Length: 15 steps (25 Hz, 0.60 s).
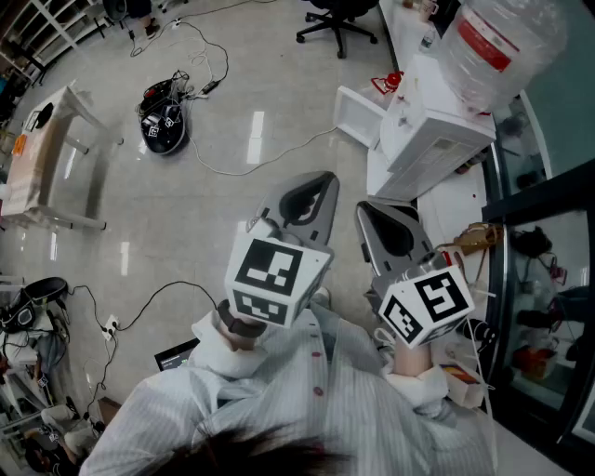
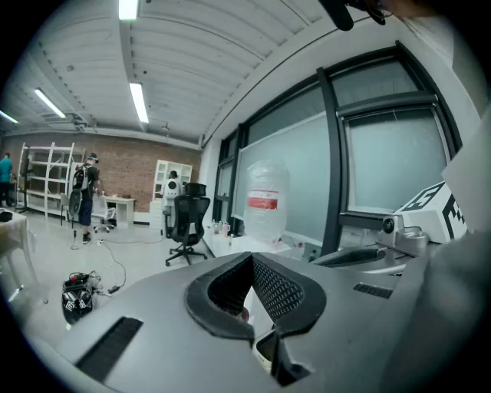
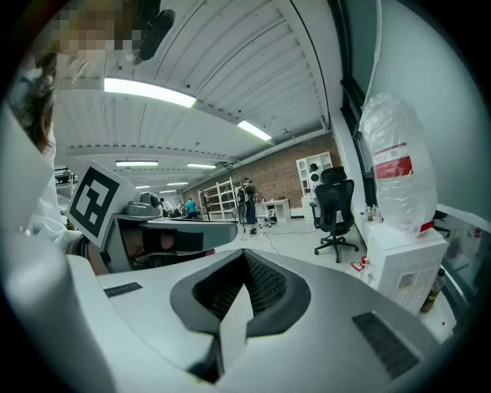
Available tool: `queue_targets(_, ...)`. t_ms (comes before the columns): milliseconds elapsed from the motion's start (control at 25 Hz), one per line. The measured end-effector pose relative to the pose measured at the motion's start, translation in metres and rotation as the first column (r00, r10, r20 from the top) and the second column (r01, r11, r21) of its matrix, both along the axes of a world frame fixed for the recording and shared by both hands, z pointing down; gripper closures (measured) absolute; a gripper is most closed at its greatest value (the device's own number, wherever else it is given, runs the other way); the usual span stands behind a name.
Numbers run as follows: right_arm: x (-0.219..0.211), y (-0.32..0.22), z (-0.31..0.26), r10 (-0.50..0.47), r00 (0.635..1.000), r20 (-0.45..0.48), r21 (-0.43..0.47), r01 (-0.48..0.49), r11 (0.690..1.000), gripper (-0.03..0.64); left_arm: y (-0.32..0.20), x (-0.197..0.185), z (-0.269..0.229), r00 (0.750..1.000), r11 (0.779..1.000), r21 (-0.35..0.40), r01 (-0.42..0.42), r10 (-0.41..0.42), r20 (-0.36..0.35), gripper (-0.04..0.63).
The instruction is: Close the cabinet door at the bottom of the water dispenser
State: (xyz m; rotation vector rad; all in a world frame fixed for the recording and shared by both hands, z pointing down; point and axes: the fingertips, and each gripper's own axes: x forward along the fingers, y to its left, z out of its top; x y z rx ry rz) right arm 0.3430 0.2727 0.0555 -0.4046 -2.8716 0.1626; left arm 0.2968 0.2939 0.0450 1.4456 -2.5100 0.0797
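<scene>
The white water dispenser (image 1: 432,139) stands at the upper right of the head view with a clear bottle (image 1: 497,42) on top. Its white bottom cabinet door (image 1: 358,113) hangs open, swung out over the floor to the left. My left gripper (image 1: 327,178) and right gripper (image 1: 364,206) are held side by side near my chest, short of the door and apart from it. Both are shut with nothing between the jaws. In the right gripper view the dispenser (image 3: 403,265) stands right of the closed jaws. The left gripper view shows the bottle (image 2: 266,206) ahead.
A black office chair (image 1: 339,23) stands behind the dispenser. On the floor to the left lie a black device (image 1: 165,125) and long cables (image 1: 270,158), with a white table (image 1: 56,158) further left. A glass-fronted unit (image 1: 539,270) runs along the right. A person (image 2: 83,198) stands far off.
</scene>
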Motion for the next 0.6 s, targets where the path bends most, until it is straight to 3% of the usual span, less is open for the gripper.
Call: queue_targets(600, 0.015, -0.012, 0.007, 0.012, 1.0, -0.001, -0.027, -0.012, 1.0, 0.603, -0.001, 0.01, 0.01, 0.999, 0.999, -0.008, 0.034, -0.034, -0.01, 0.586)
